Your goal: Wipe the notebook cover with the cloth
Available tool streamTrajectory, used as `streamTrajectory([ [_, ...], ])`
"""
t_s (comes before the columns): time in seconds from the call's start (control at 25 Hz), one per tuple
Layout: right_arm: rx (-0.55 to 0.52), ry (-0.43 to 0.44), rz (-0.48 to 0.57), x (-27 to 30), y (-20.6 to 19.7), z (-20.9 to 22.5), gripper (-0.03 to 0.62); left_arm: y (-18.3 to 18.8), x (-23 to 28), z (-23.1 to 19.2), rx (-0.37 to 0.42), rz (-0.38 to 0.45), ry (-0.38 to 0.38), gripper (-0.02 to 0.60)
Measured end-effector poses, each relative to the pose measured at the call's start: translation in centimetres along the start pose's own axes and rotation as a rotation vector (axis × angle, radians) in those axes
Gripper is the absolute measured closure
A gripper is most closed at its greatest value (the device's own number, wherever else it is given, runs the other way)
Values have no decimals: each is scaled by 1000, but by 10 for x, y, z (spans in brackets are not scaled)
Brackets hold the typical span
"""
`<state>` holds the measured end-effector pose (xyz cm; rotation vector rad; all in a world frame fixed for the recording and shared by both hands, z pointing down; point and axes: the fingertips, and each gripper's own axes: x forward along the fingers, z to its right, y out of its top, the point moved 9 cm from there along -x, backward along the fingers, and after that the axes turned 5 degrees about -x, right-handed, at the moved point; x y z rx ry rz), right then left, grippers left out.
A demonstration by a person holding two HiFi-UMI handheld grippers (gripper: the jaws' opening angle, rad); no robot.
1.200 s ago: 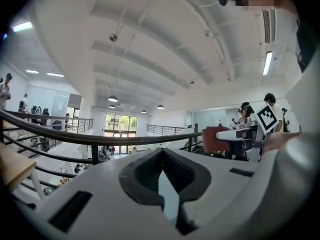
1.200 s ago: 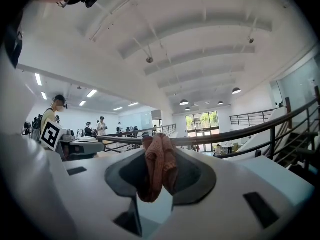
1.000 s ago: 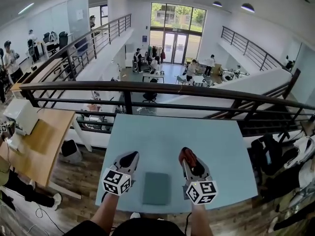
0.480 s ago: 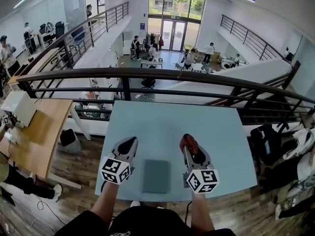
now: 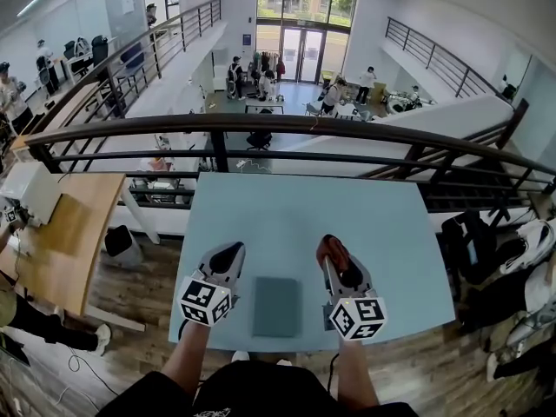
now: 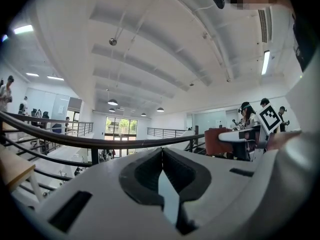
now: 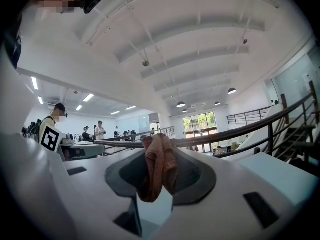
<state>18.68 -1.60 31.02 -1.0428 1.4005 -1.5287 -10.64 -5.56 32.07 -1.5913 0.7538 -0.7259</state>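
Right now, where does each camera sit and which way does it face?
Head view: on the person's head, looking steeply down at the table, notebook and railing; both arms, the left gripper and the right gripper show.
Left gripper view: on the left gripper, looking forward and up along its shut, empty jaws toward the ceiling.
Right gripper view: on the right gripper, facing likewise; its jaws clamp the cloth.
Shared: both gripper views show the railing; the head view and right gripper view both show the cloth.

The left gripper [image 5: 231,254] and right gripper [image 5: 330,254] had white moulded bodies with black padded jaws, each bearing a marker cube [image 5: 205,302] of black-and-white squares. The person wore a dark top [image 5: 252,398].
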Motion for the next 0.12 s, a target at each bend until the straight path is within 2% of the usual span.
streamTrajectory([
  [0.12, -2, 6, -3, -1, -2, -1, 461, -2, 0, 0, -1, -8, -4, 574],
])
